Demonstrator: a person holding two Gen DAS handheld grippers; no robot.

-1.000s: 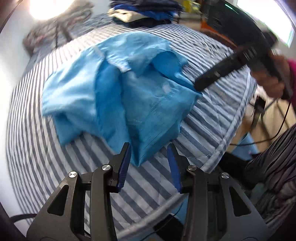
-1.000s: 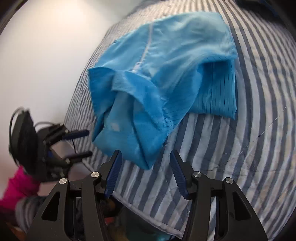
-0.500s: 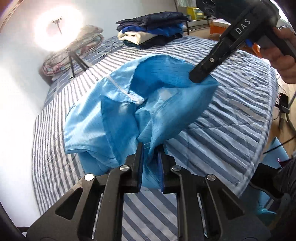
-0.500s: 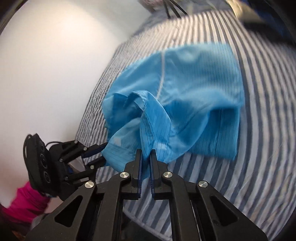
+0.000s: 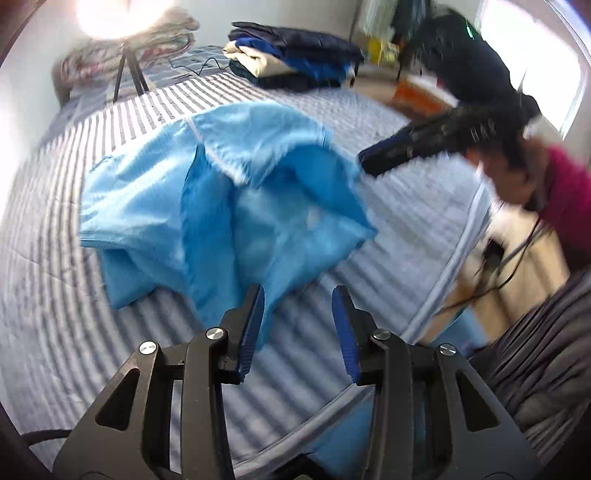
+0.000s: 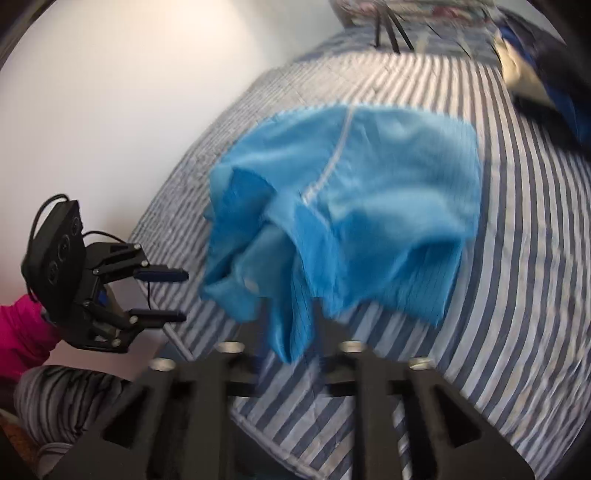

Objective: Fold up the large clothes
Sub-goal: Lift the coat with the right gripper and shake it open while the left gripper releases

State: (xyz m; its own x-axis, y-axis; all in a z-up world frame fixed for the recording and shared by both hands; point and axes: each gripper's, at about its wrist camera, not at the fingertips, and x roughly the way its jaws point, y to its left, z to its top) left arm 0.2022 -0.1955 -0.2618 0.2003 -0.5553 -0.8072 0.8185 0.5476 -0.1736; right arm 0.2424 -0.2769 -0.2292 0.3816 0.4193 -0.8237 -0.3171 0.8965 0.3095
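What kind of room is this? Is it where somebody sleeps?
Probably a bedroom. There is a bed with a striped cover, a blue garment spread on it, and a pile of folded clothes at its far end.

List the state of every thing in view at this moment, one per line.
blue garment: crumpled, partly folded on the bed, its near corner between the left jaws, not pinched.
left gripper: jaws opening.
right gripper: blurred, jaws opening, cloth hanging between them.
striped bedspread: spread flat.
pile of clothes: folded and stacked at the far end.
lamp: on.
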